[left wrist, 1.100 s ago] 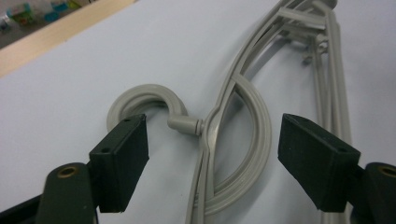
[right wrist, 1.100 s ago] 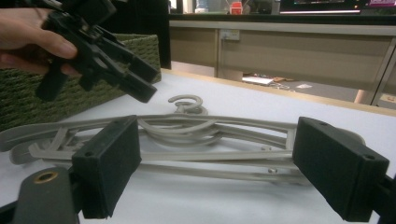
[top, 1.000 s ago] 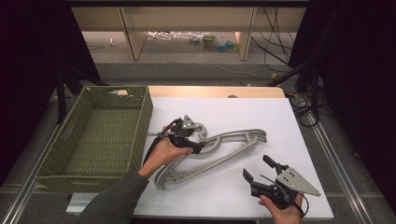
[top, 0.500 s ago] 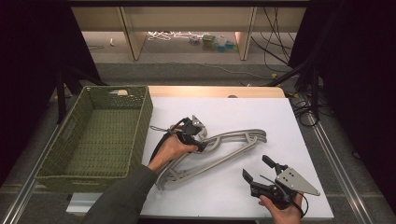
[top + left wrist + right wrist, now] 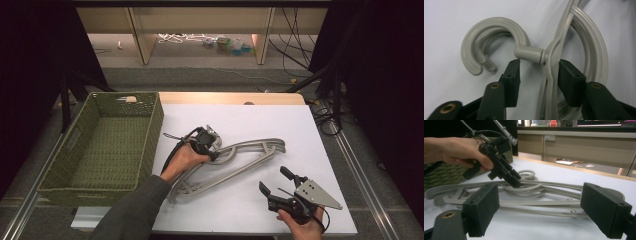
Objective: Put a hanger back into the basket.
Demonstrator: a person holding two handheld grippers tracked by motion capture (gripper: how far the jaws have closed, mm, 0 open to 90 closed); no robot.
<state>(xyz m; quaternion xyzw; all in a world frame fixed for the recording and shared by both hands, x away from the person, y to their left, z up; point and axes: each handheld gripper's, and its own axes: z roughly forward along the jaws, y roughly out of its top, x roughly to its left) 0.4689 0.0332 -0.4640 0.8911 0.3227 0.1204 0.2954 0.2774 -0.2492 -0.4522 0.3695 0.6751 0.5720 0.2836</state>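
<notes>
Two or three grey plastic hangers (image 5: 240, 162) lie stacked on the white table top, hooks toward the basket. My left gripper (image 5: 212, 147) is down at their necks. In the left gripper view its jaws (image 5: 539, 67) stand open astride the top hanger's neck beside the hook (image 5: 496, 27), each tip touching or nearly touching plastic. My right gripper (image 5: 273, 179) is held near the front right of the table, open and holding nothing. In the right gripper view its fingers (image 5: 542, 212) frame the hangers (image 5: 544, 188), with the left gripper (image 5: 510, 178) beyond.
A green woven basket (image 5: 152, 135) stands at the left, beside the white top (image 5: 300, 125), with nothing visible inside. Behind the table are low wooden shelves and cables on the floor. Dark curtains hang on both sides.
My left gripper has edged a little to the right onto the hangers' necks. The right gripper has hardly moved.
</notes>
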